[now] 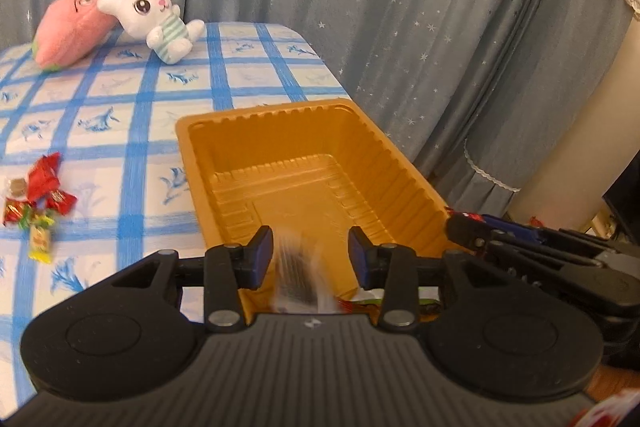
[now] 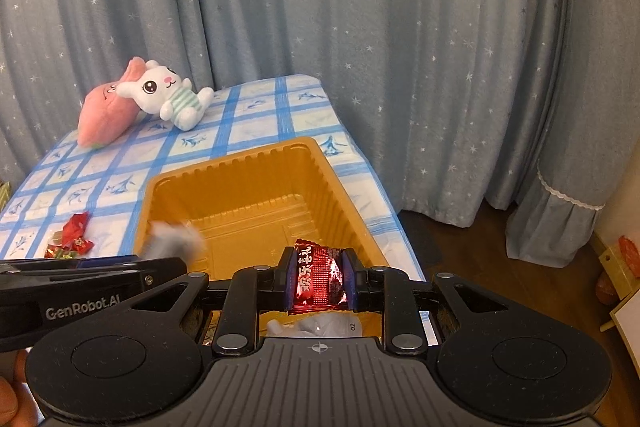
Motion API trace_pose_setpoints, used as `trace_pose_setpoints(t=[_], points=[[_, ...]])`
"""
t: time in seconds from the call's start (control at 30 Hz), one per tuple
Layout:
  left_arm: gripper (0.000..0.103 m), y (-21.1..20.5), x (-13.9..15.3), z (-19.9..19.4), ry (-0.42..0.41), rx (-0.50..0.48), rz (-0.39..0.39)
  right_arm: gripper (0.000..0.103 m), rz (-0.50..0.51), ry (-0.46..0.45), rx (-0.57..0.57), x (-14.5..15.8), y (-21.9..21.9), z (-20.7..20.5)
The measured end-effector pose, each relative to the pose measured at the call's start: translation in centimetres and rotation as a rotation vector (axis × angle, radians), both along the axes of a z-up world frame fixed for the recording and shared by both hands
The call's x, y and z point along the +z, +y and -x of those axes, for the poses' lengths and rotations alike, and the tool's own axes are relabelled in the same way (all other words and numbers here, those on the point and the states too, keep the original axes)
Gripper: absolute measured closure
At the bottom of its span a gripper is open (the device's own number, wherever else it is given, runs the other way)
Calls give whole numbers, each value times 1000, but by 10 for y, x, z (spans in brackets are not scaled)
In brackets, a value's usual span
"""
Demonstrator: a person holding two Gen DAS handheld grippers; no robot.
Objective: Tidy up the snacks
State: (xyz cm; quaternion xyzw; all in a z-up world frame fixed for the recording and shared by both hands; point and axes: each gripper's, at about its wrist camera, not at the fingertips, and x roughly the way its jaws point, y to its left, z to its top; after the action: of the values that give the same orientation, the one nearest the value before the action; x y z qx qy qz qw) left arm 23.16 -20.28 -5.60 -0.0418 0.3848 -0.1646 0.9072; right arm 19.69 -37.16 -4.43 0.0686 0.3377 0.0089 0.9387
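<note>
A golden plastic tray [image 1: 400,163] stands on the checked tablecloth near the right edge; it also shows in the right wrist view [image 2: 340,195]. My left gripper [image 1: 311,245] is open above the tray's near end. A blurred white-and-dark snack packet [image 1: 300,275] is between its fingers and apart from both; in the right wrist view the packet [image 2: 174,239] is a grey blur. My right gripper [image 2: 317,277] is shut on a red foil candy [image 2: 318,277] above the tray's near right edge. Loose wrapped candies [image 1: 36,203] lie left of the tray.
A white bunny plush [image 1: 156,15] and a pink plush [image 1: 76,31] lie at the table's far end. Starred blue curtains hang behind. Some wrapped snacks [image 1: 360,303] lie in the tray's near end. The table [image 2: 384,223] drops off right of the tray to a wooden floor.
</note>
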Motion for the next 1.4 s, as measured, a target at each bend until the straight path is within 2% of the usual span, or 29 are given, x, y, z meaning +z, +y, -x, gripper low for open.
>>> trace_pose_setpoints(t=[0.4, 0.77, 0.8, 0.9, 1.1, 1.4], points=[[65, 53, 1, 14, 7, 106, -6, 79, -22, 3, 25, 0, 9, -1], [60, 67, -2, 20, 16, 126, -12, 78, -74, -5, 61, 0, 20, -13], [59, 67, -3, 21, 13, 126, -22, 77, -85, -7, 62, 0, 19, -15], [58, 68, -3, 26, 3, 123, -52, 45, -108, -25, 37, 3, 15, -14], [54, 75, -1, 38, 7, 126, -51, 44, -113, -18, 3, 10, 6, 2], [49, 91, 12, 68, -3, 137, -61, 44, -105, 2, 11, 20, 25, 42]])
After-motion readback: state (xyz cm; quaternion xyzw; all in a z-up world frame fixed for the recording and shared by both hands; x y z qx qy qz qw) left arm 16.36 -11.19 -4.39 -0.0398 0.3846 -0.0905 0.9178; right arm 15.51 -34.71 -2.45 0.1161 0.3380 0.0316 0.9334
